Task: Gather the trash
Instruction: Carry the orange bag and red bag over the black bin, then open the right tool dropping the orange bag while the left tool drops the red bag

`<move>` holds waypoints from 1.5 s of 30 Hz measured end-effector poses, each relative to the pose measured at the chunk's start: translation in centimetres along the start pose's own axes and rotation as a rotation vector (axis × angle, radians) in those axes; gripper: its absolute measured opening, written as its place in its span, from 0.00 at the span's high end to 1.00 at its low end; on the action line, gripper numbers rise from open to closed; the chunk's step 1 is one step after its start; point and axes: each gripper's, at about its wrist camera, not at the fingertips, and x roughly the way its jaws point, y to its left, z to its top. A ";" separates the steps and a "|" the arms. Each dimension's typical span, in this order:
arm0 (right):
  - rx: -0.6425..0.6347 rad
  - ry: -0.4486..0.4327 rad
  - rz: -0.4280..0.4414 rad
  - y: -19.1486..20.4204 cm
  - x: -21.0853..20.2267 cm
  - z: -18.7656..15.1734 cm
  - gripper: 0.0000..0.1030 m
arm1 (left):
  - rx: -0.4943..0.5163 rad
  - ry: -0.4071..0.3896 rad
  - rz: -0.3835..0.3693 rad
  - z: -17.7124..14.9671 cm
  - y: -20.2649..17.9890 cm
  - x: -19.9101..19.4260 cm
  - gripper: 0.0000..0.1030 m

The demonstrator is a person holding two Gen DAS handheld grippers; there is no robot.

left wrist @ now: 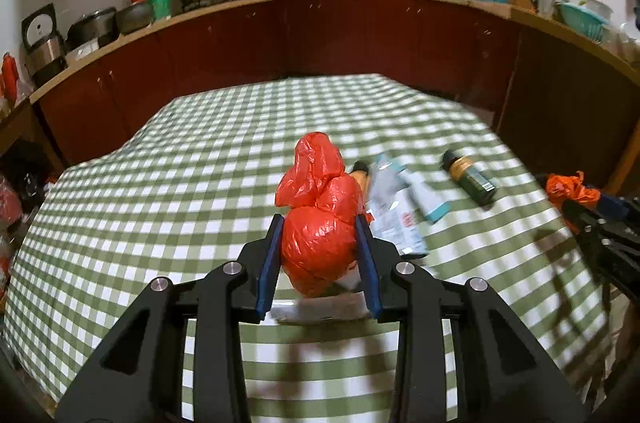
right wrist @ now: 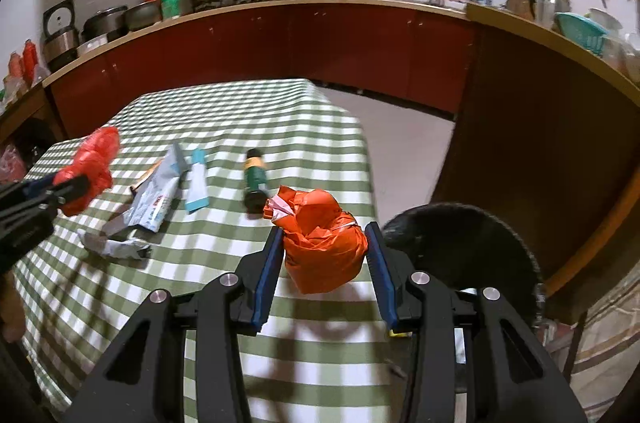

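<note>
Holding a bundle in each hand, you stand at a table [left wrist: 120,207] covered in green-and-white checked cloth. Your left gripper [left wrist: 320,223] is clamped on a knotted red plastic bag [left wrist: 318,223], its blue pads pressing both sides of the lower bulge, the knotted top poking beyond the tips. Your right gripper [right wrist: 325,233] grasps an orange bag [right wrist: 326,251] the same way, hanging over the table's near right corner.

More trash lies on the cloth: a crumpled grey-white wrapper [right wrist: 154,199], a flattened blue-and-white tube [right wrist: 197,185] and a dark green bottle [right wrist: 255,183] on its side, all in a row across the table's middle, well apart from both grippers.

What could go wrong, as a judgement: thin plastic is slippery and squashy, so either bag may slide out of the pads if you swing quickly. With both grippers full, you cannot lift the remaining pieces until you drop these off. The bottle, lying on its side, could roll toward the right edge if nudged. A round black object [right wrist: 464,251] sits just right of the right gripper; what it is I cannot tell.
</note>
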 end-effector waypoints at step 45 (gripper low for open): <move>0.195 -0.041 -0.235 -14.5 -0.4 -2.8 0.59 | 0.308 -0.020 -0.250 0.6 -24.8 3.5 0.67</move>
